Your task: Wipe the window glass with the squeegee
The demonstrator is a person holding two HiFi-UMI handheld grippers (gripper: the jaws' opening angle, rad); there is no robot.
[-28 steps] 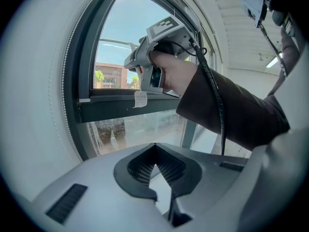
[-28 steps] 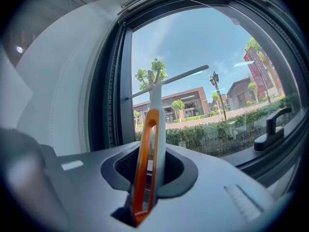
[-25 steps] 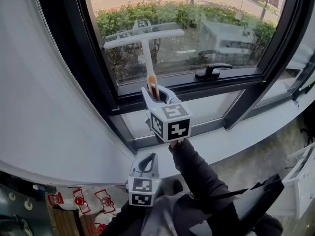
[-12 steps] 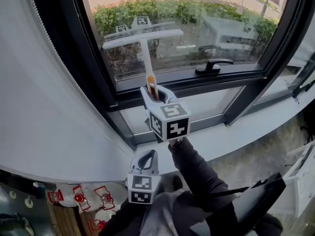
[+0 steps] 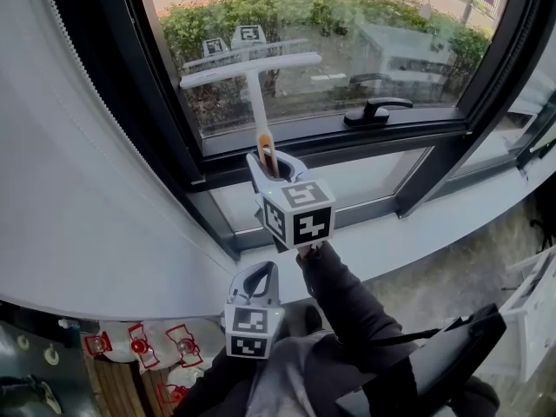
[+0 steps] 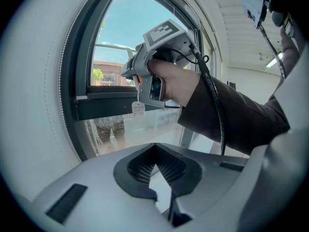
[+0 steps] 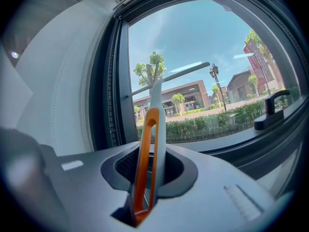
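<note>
Squeegee (image 5: 258, 102) is held in the right gripper (image 5: 274, 165): ribbed dark pads (image 7: 126, 164) are closed tight on the orange loop-shaped end of the handle (image 7: 145, 153). A flat white shaft runs up out of the fingertips, near upright. A long thin white T-blade (image 5: 252, 66) crosses the top of the shaft, well beyond the fingertips, and lies along the window glass (image 5: 365, 50) with its left end a bit lower. The blade's reflection sits right behind it; can't confirm actual contact with the pane. A black lever-type window handle (image 5: 375, 109) is mounted on the dark matte frame, beyond and to the right of the right fingers. The left gripper (image 5: 259, 285) sits low, behind the right one and nearer the body. Its fingers are brought together at the tips into a closed teardrop outline, with grooved black inner faces (image 6: 166, 166) and nothing between them. Ahead of and above the left fingers, a hand (image 6: 174, 83) wraps the right gripper's grey grip. A small white tag (image 6: 138, 108) hangs under that grip, and a black cable (image 6: 215, 110) trails over a dark sleeve (image 5: 347, 307). A smooth white curved wall panel (image 5: 78, 181) with a beaded edge line is left of both sets of fingers. A pale flat sill (image 5: 417, 233) is to the right of the right fingers, below the frame.
</note>
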